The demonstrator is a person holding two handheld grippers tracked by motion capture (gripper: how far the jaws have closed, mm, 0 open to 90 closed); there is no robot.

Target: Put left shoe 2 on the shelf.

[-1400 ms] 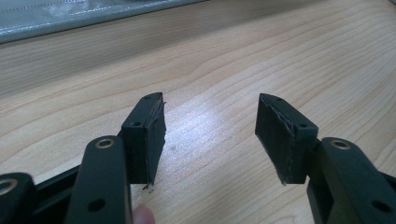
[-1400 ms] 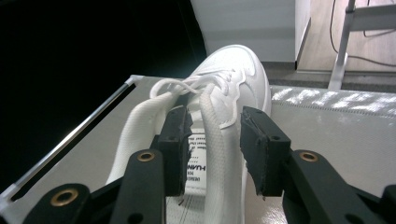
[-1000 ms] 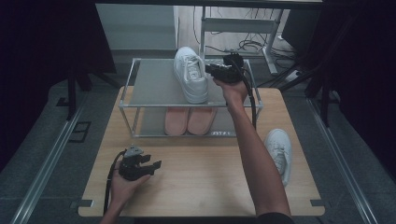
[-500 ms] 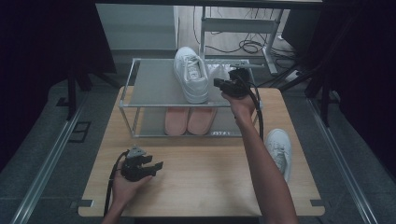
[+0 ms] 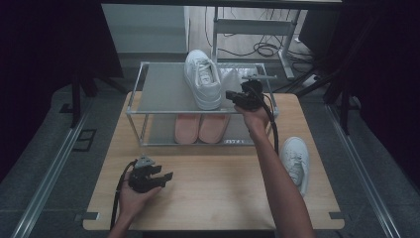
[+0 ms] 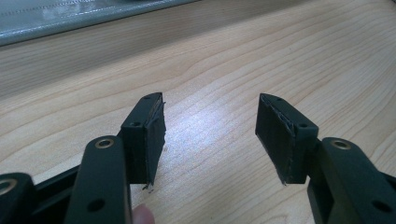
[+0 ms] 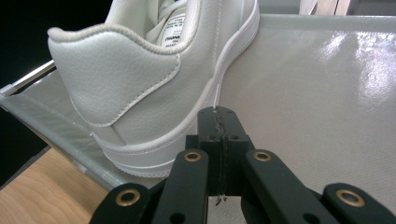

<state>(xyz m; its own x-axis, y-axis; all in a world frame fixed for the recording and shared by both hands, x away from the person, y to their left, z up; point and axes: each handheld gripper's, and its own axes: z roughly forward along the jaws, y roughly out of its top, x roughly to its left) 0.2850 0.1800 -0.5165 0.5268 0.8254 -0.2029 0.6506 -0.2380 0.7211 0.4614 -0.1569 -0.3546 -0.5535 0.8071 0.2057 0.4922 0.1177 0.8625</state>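
A white sneaker (image 5: 203, 79) stands on the top shelf of a metal shoe rack (image 5: 158, 89), toe pointing away. My right gripper (image 5: 230, 94) hovers low over that shelf just right of the sneaker's heel (image 7: 135, 84). Its jaws are shut pad to pad with nothing between them, and the right gripper (image 7: 217, 114) sits a short way off the sole. My left gripper (image 5: 166, 176) rests in a hand on the wooden table (image 5: 218, 198) near the front left. The left gripper (image 6: 210, 116) is open and empty over bare wood.
A pair of pink shoes (image 5: 200, 128) sits on the rack's lower shelf. A second white sneaker (image 5: 295, 161) lies on the table at the right, beside my right forearm. Cables and a metal frame lie on the floor beyond the rack.
My right gripper has come down and back toward the shelf's near edge, from beside the sneaker's middle to its heel. The left hand has stayed put.
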